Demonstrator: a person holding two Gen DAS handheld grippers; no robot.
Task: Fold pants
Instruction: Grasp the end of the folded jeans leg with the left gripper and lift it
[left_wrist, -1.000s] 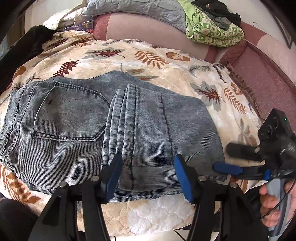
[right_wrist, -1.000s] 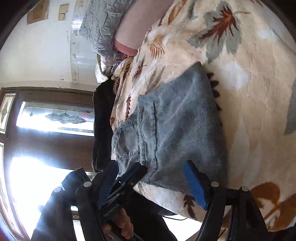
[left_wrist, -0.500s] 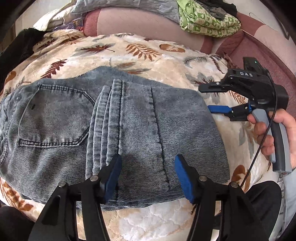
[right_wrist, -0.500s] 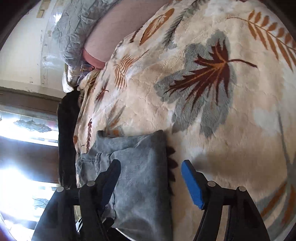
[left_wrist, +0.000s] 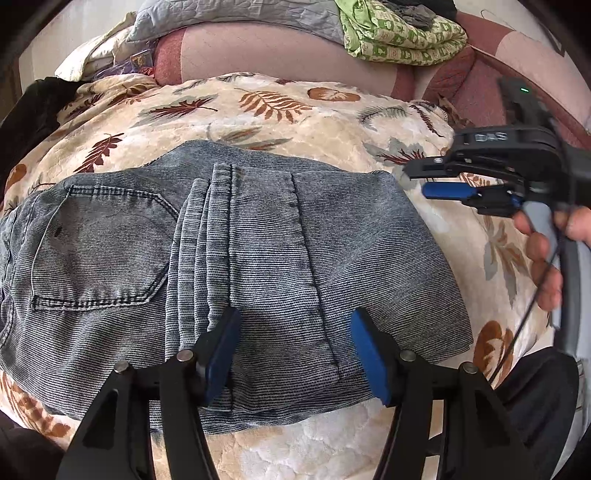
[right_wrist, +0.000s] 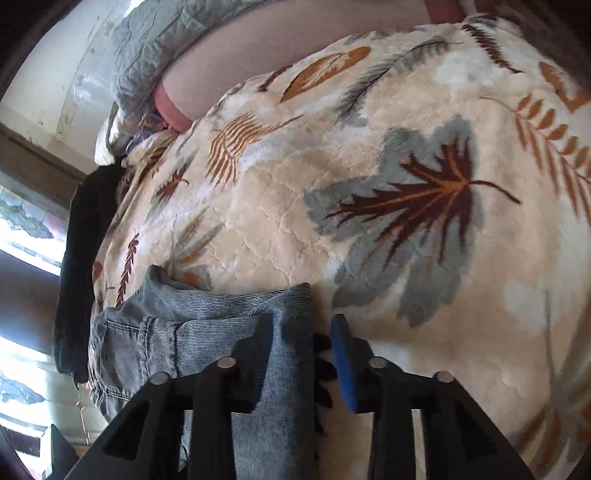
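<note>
Grey-blue jeans (left_wrist: 258, 251) lie folded into a compact bundle on a leaf-patterned blanket (left_wrist: 258, 107), back pocket at the left. My left gripper (left_wrist: 295, 350) is open and hovers over the bundle's near edge, holding nothing. My right gripper (left_wrist: 417, 181) shows in the left wrist view at the bundle's far right corner, jaws a little apart. In the right wrist view it (right_wrist: 303, 358) is partly closed, one finger over the jeans' (right_wrist: 207, 332) edge, the blue pad (right_wrist: 341, 362) beside the edge over the blanket (right_wrist: 369, 184). It grips nothing.
A pink sofa back (left_wrist: 258, 48) runs behind the blanket, with a grey quilt (left_wrist: 229, 14) and a green patterned cloth (left_wrist: 399, 37) piled on it. Dark clothing (left_wrist: 26, 118) lies at the far left. A window (right_wrist: 22, 229) is bright at the left.
My right gripper has narrowed its jaws and stays by the jeans' far right corner. My left gripper has shifted slightly over the near edge. The jeans have not moved.
</note>
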